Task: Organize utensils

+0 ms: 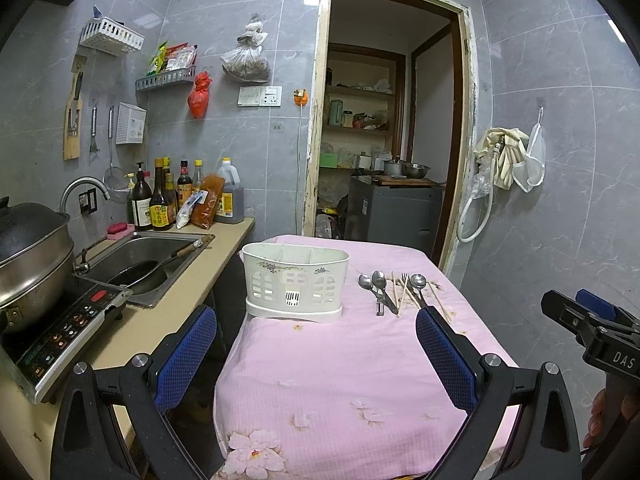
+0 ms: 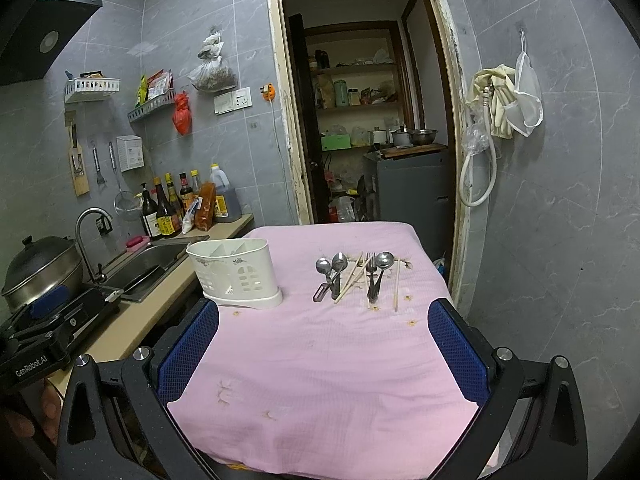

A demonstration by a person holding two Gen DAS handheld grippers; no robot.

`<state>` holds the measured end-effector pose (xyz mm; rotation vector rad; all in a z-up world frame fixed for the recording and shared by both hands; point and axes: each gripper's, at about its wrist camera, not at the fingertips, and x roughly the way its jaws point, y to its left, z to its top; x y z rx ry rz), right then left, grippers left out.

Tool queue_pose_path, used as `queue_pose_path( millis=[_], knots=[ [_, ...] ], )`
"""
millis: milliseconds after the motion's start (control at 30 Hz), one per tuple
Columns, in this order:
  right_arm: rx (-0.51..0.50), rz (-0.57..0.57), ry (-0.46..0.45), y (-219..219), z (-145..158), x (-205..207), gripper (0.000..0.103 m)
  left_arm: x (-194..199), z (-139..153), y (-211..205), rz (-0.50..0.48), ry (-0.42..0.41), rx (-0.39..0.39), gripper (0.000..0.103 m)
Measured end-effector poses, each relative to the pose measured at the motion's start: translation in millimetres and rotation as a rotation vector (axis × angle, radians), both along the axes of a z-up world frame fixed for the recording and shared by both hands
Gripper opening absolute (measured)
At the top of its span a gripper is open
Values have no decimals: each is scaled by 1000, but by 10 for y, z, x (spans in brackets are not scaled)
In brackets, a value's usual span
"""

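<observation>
Both tongs, left gripper (image 1: pixel 316 344) and right gripper (image 2: pixel 324 340), hang spread wide and empty over the pink cloth (image 2: pixel 320 380). Beyond lie thin steel spoons (image 2: pixel 332 266), a fork (image 2: pixel 372 276) and chopsticks (image 2: pixel 352 278) (light, stiff, slippery), best pinched mid-handle, right of the white caddy (image 2: pixel 236 276).

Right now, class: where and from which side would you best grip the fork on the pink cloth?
Probably the fork by its handle end, from above: it lies flat, tines pointing away, handle toward the open right gripper. A spoon crowds its head.
</observation>
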<state>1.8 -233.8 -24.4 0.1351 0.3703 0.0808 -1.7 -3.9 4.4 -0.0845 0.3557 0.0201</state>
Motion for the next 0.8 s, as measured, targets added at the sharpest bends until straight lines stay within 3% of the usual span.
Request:
queue_pose_path(
  millis=[800],
  knots=[
    [0, 5, 7, 28, -29, 23, 102, 3, -10, -9, 0, 1, 5, 101]
  ],
)
